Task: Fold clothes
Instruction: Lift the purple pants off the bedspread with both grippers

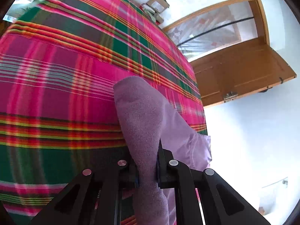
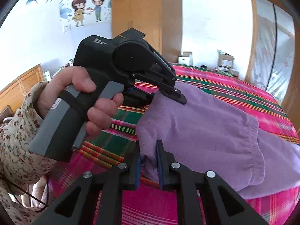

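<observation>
Both the left gripper [image 1: 147,166] and the right gripper [image 2: 148,161] have their fingers clamped on one edge of the soft lilac fleece garment [image 2: 202,131], which lies on the bed's pink-and-green plaid cover [image 1: 61,78]. To fold well, I would lift both corners level and keep the edge taut. The brown cardboard boxes [image 2: 225,61] beyond the bed look shut, contents unseen.

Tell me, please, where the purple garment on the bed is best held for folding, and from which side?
Hold the purple garment along its near edge, coming from the person's side of the plaid bed cover. That edge is lifted and bunched, so fingers close around it easily. Both grippers do this: the left gripper and the right gripper each pinch a fold there.
</observation>
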The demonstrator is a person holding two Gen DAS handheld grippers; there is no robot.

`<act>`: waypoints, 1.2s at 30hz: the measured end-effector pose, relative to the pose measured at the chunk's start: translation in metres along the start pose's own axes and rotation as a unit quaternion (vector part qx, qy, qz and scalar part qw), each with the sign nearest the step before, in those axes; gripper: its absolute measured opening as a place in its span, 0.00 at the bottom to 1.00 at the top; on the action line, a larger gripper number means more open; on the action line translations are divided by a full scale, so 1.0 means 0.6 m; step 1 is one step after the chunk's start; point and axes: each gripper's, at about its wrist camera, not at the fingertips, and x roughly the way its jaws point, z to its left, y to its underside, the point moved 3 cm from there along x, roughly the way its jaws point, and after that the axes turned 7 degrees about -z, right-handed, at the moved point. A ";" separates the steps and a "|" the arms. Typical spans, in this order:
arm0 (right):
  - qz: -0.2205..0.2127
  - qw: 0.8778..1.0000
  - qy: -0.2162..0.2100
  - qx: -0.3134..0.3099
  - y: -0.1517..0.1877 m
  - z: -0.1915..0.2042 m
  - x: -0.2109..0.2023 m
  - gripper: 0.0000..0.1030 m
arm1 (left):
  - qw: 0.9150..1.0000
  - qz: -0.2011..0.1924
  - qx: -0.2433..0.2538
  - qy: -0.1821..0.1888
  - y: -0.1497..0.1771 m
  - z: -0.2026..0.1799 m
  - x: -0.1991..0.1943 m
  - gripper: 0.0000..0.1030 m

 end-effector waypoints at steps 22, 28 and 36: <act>0.037 0.988 -0.146 -0.016 -0.017 0.086 0.069 0.14 | 0.995 -0.045 -0.030 -0.080 -0.002 0.106 -0.108 0.13; 0.054 0.986 -0.155 -0.015 -0.003 0.087 0.080 0.17 | 0.992 -0.040 -0.050 -0.111 0.000 0.105 -0.092 0.23; 0.041 0.986 -0.160 0.001 -0.011 0.054 0.057 0.31 | 0.985 -0.075 -0.032 -0.153 0.009 0.089 -0.119 0.29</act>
